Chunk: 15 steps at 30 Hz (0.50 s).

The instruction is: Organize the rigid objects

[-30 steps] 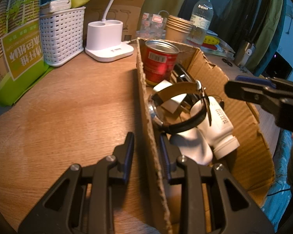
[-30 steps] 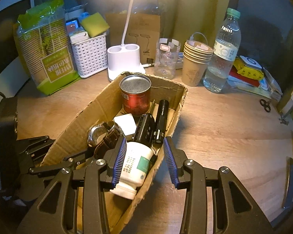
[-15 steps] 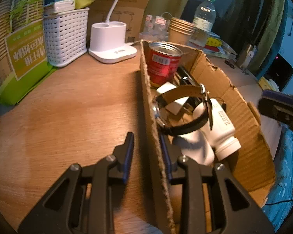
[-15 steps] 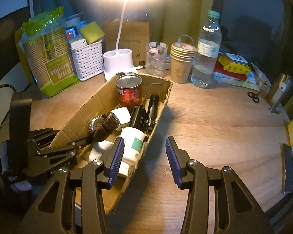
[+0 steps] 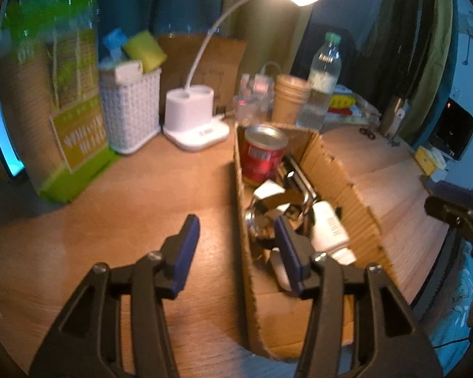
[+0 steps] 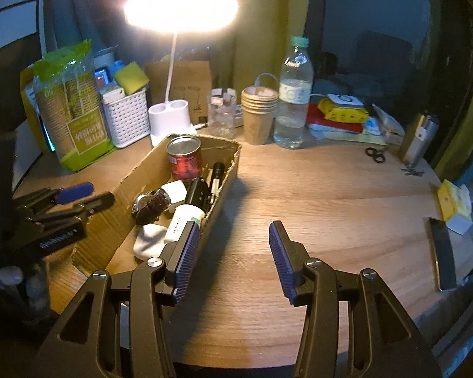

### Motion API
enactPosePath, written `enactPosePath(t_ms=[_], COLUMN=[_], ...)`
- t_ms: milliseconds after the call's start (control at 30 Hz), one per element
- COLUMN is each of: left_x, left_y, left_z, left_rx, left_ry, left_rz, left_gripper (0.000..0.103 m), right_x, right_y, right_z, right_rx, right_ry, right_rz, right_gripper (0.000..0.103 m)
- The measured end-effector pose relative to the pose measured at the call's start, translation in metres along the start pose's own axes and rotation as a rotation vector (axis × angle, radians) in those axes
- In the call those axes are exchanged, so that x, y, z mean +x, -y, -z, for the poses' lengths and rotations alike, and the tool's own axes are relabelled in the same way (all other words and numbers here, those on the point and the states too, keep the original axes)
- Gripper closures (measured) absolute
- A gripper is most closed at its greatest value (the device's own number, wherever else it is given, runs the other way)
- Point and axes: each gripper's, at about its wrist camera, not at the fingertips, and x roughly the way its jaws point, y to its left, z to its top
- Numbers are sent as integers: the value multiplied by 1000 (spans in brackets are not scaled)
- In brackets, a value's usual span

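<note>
Now both claws are wide and empty: left claw (image 5: 236, 249) straddles the cardboard box (image 6: 116, 217) wall, right claw (image 6: 233, 252) hovers over the table (image 6: 331, 201). Box already holds can (image 6: 183, 157), watch (image 6: 148, 204), bottle (image 6: 183, 223); withdraw gently, avoiding the wall.

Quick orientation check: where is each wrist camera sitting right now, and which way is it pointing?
Left wrist: behind the left hand-held gripper, open astride the cardboard box wall, facing the lamp; the right gripper shows at right.
Right wrist: behind the right hand-held gripper, open over bare table right of the box, facing the lamp; the left gripper shows at left.
Shared: box, red can, water bottle.
</note>
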Motion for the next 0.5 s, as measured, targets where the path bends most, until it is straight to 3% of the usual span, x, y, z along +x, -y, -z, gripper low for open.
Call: enactPosePath(t_ms=[167,500], left_x=[-21,-55], left_y=[8,34], left_z=[-10,-21], left_rx=[21,89], left_ry=[25,63], left_rz=[15,58], left_gripper=[51,51], right_x=[-19,-55], right_y=[3,13], right_z=[1,4], right_rx=[14,44], right_ry=[37,105], right_rz=[20,69], right_gripper=[46,44])
